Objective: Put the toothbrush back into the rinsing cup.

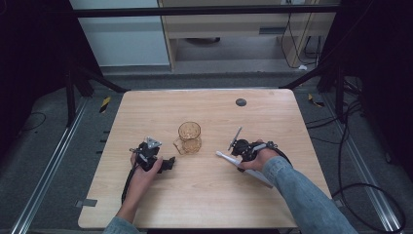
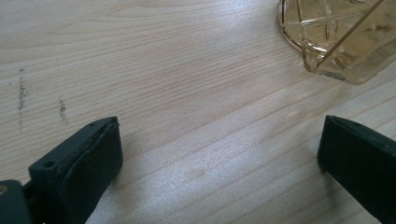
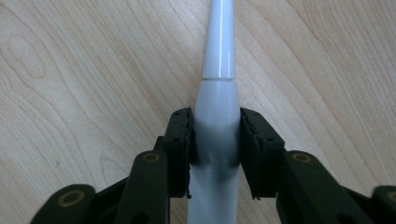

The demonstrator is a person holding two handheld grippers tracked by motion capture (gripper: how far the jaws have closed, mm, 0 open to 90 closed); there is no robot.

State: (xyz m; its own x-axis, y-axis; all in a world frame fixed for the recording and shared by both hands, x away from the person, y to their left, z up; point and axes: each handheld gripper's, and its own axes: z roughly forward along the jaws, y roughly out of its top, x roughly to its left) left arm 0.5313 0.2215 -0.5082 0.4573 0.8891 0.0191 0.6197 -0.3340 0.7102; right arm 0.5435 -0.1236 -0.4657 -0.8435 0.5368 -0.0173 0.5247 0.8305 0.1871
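An amber glass mug [image 1: 189, 138] with a cut diamond pattern stands upright near the middle of the wooden desk [image 1: 209, 195], with its handle turned toward the person's side and a little to the left. The left tongs [image 1: 168, 163] rest low on the desk just beside the mug, on the handle side, held by the person's left hand [image 1: 143, 170]. In the left gripper view the two black jaws stand wide apart with only bare wood between them, and the base and handle of the mug [image 2: 336, 37] appear at the top right corner, ahead of the jaws and not touching them. The right tongs [image 1: 233, 157] are on the other side of the mug, somewhat apart from it, and they pinch a white tube [image 1: 243, 168] that looks like a soft squeeze tube with a long narrow cap. In the right gripper view the jaws press on both sides of the tube [image 3: 217, 135], so its soft body is squeezed a little between the pads [image 3: 180, 140], and the glossy cap end points away from the jaws, above the desk surface. A small dark round disc [image 1: 240, 102] lies on the desk behind the mug, well apart from it, close to the far edge.
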